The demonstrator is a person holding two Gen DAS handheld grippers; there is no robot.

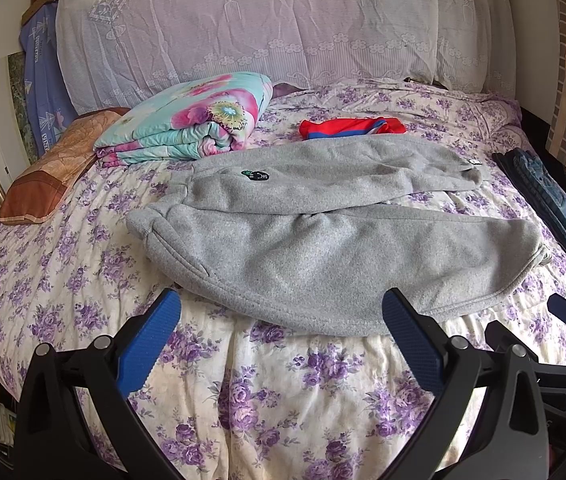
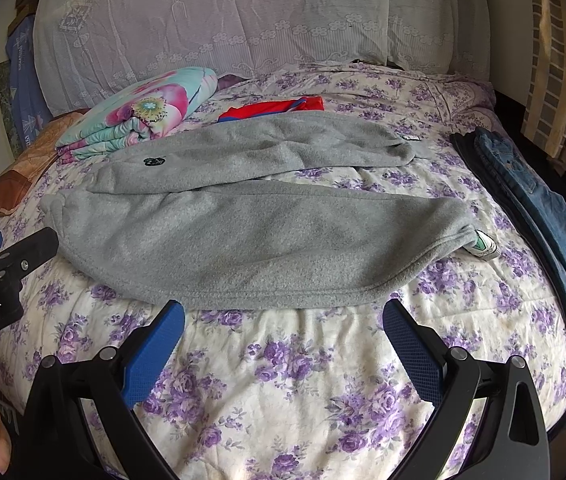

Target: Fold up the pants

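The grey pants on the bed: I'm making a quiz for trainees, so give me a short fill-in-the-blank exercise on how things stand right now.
1. The grey pants lie spread on a bedspread printed with ____ flowers.
2. Both the left tool and the right tool are ____, gripping nothing.
3. Behind the pants lies a garment that is mostly ____ with blue trim.
4. The folded ____ lie along the bed's right edge.

Missing words: purple; open; red; jeans

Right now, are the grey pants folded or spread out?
Spread out: the grey pants lie full length on the bed, both legs side by side, no fold made.
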